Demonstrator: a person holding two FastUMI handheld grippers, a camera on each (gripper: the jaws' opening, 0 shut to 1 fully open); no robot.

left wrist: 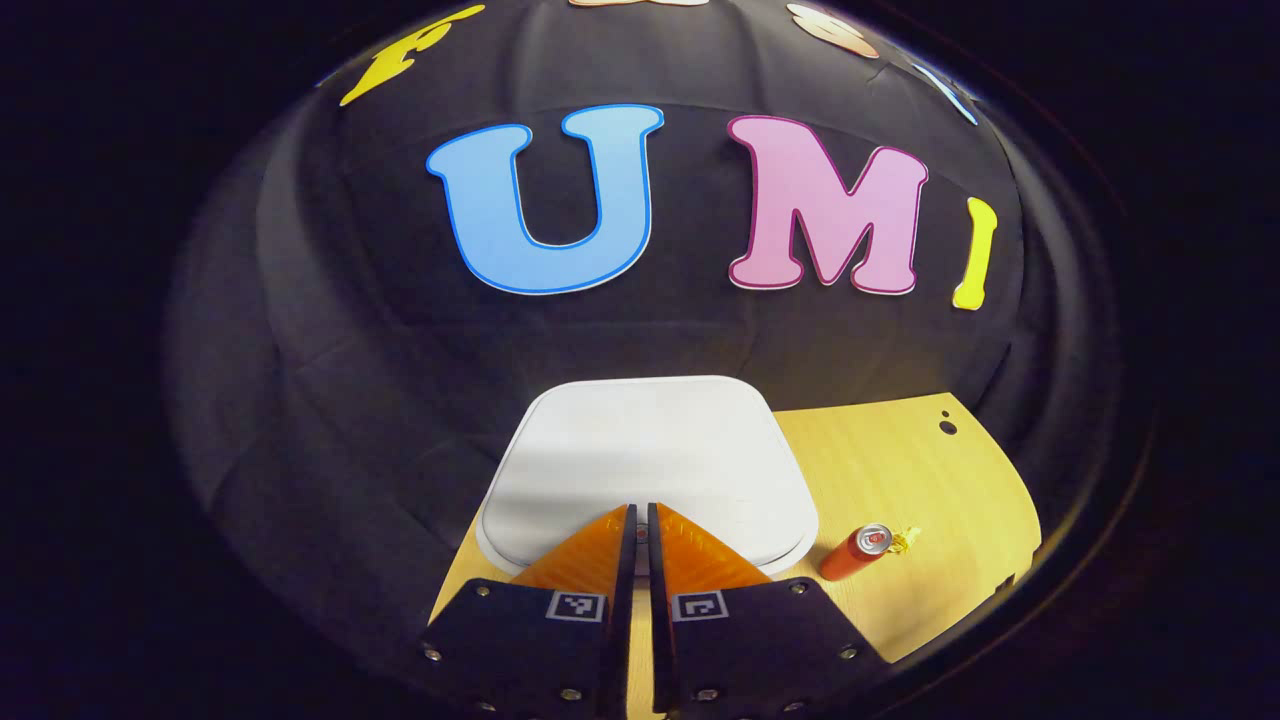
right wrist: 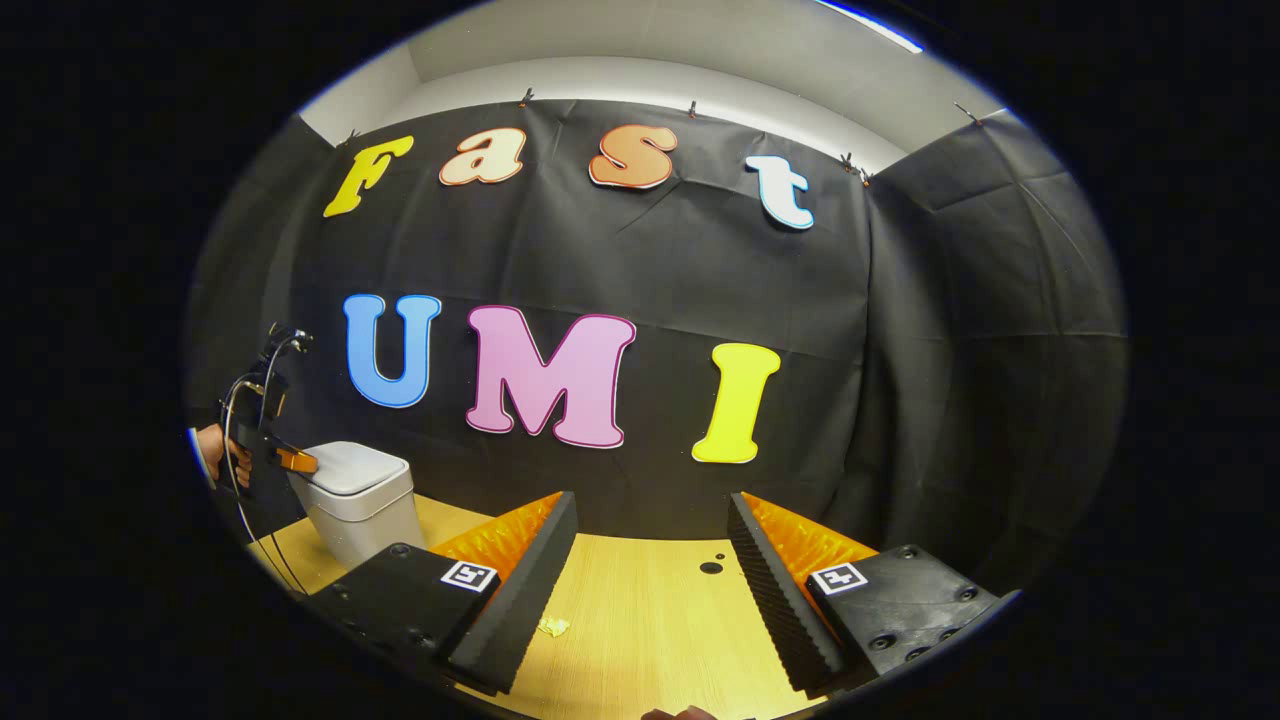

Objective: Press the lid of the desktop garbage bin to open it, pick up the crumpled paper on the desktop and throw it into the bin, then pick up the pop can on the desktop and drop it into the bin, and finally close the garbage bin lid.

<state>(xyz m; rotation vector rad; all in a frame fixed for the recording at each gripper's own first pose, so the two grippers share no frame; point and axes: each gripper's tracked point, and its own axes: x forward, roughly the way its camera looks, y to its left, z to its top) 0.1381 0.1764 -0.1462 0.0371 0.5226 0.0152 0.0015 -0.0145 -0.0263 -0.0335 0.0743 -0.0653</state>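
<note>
While its lid [left wrist: 648,462] lay flat and closed, the garbage bin [right wrist: 362,500] stood on the pale wood-grain worktop [left wrist: 930,500] close against the black cloth wall; it was a smooth, pale grey box with rounded corners, and the lid was a broad rounded square with a thin rim. In the left gripper view the left tongs [left wrist: 640,512] sat just above the lid's near edge, the ribbed wedge-shaped fingers drawn almost together with only a thin slit between them and nothing held; whether the tips touched the lid could not be told. Just beside the bin, the pop can [left wrist: 856,553] lay on its side, a slim cylinder with a shiny metal top, and a small yellowish crumpled paper [left wrist: 905,541] lay touching its top end. Well apart from the bin, the right tongs [right wrist: 650,520] hung wide open and empty above the worktop, showing ridged inner faces.
</note>
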